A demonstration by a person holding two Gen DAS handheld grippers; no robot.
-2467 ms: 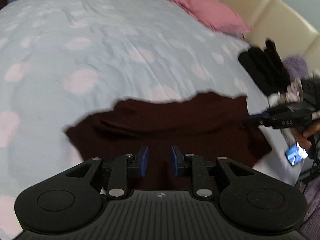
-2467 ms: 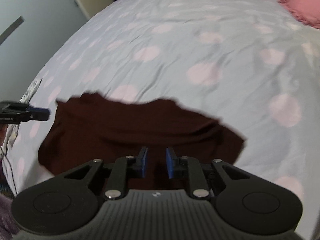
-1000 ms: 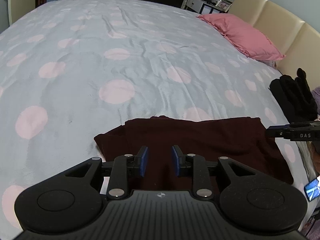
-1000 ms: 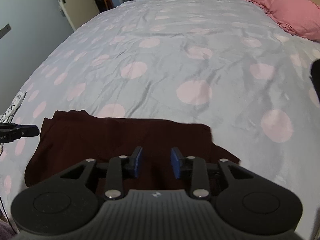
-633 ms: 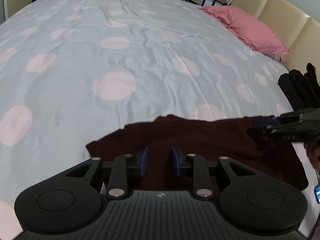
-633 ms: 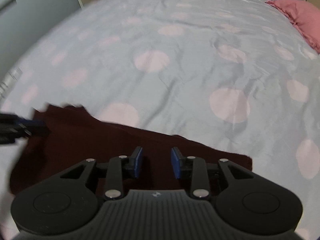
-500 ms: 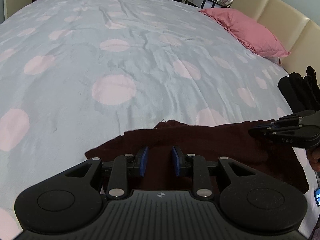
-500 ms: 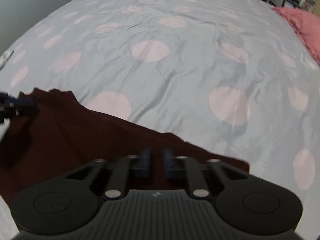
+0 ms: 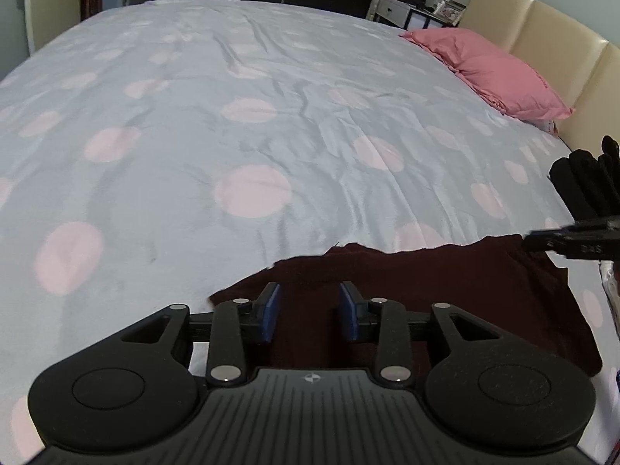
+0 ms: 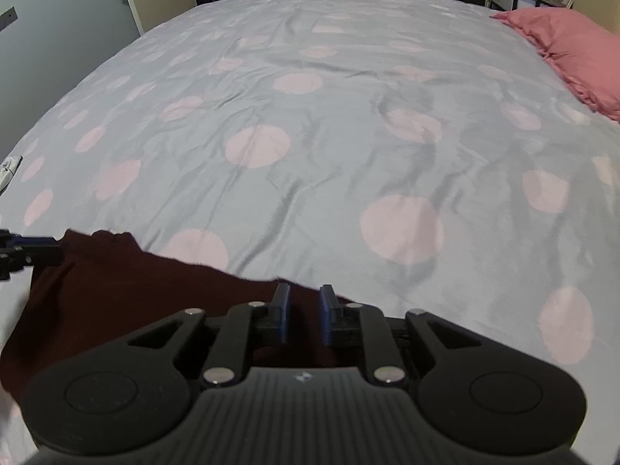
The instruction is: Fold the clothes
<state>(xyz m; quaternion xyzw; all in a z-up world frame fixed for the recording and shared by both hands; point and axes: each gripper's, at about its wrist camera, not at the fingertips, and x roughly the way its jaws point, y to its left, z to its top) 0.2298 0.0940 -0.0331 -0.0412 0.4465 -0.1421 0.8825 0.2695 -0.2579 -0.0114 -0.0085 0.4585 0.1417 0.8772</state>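
Dark maroon garment (image 9: 445,294) lies flat, wide, on spotted bed (image 9: 252,135). My left tongs (image 9: 309,312) released above it; right tongs (image 10: 304,316) narrowed, grasp unclear.

A garment (image 9: 445,290) lies on a bed cover (image 9: 252,135), directly ahead of and beneath the left gripper (image 9: 309,312), stretching off to its right. The right gripper (image 10: 303,312) sits over the garment's opposite end, with the cloth running away to its left. Beyond both grippers the cover extends far ahead. A pillow (image 9: 492,73) rests far ahead on the right, against a headboard (image 9: 542,31). What may be gloves (image 9: 585,182) lie at the right edge.
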